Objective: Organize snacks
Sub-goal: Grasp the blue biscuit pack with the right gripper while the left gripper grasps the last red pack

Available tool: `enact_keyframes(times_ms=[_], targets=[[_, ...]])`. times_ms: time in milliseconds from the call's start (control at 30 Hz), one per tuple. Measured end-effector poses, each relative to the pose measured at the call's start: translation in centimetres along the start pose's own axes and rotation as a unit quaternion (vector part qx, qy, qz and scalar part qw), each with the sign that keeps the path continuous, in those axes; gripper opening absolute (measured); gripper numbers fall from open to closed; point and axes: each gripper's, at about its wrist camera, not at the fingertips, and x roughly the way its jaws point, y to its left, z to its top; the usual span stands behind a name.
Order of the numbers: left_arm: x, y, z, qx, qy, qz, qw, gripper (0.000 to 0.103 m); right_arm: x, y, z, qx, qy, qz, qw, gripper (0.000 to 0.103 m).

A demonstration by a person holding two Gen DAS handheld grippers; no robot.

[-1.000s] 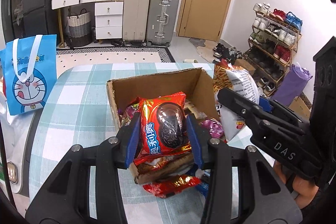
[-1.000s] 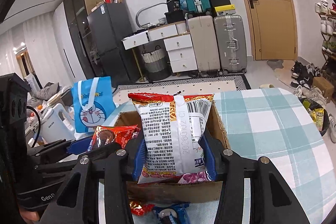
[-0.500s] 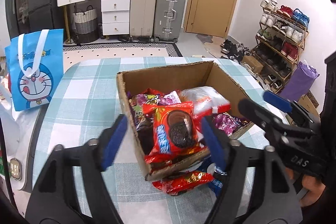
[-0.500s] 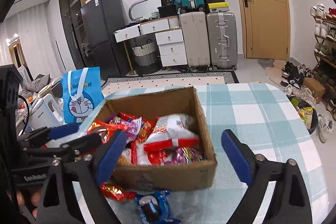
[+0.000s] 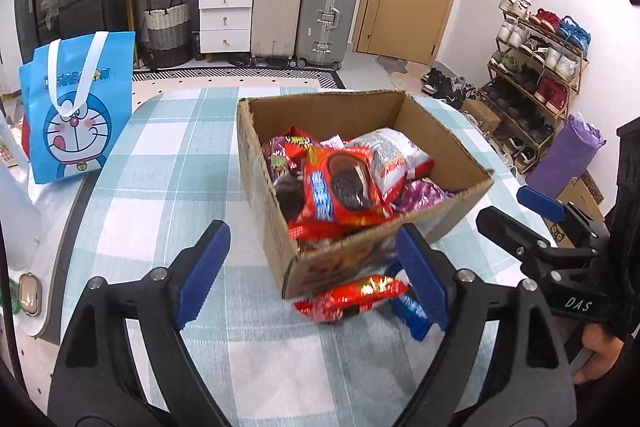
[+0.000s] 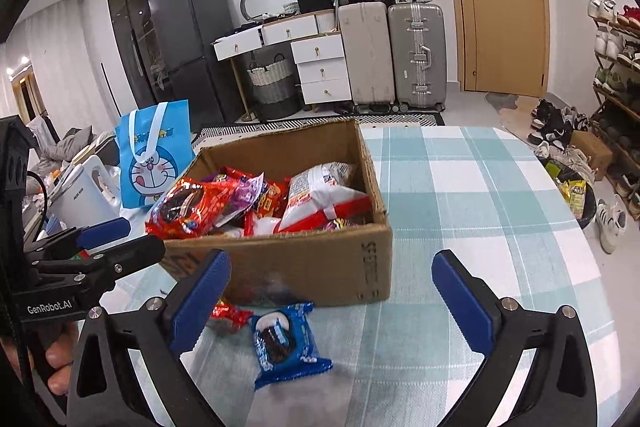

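Both grippers let go, snack box nearly full

The left gripper point(image 5: 312, 269) and right gripper point(image 6: 328, 291) have just been opening, nothing between either pair of jaws. The cardboard box point(image 6: 320, 267) on the checked bench point(image 6: 480, 211) holds the red cookie pack point(image 5: 340, 187) and white bag point(image 6: 320, 187). A blue cookie pack point(image 6: 286, 343) and red wrapper point(image 5: 352, 297) lie just outside its front wall. The blue cartoon bag point(image 5: 80, 115) stands off to the left.
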Motion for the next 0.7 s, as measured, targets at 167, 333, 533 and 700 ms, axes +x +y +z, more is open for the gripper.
enact_keyframes(times_ms=[167,333,533,700], targets=[[-1.0,-0.4,-1.1,0.008,-0.001,0.008,0.9999,0.088,0.2,0.3,-1.0,-0.002,0.012,0.006,1.000,0.102],[-1.6,0.0,-2.5,0.004,0.001,0.018,0.9998,0.102,1.1,0.7,-2.0,-0.007,0.029,0.008,1.000,0.102],[-0.9,0.7,-3.8,-0.001,0.022,0.020,0.9996,0.102,2.9,0.8,-3.3,-0.011,0.068,0.018,0.997,0.102],[0.0,1.0,-5.0,-0.001,0.037,0.015,0.9992,0.102,3.9,1.3,-4.4,-0.027,0.096,0.024,0.995,0.102]])
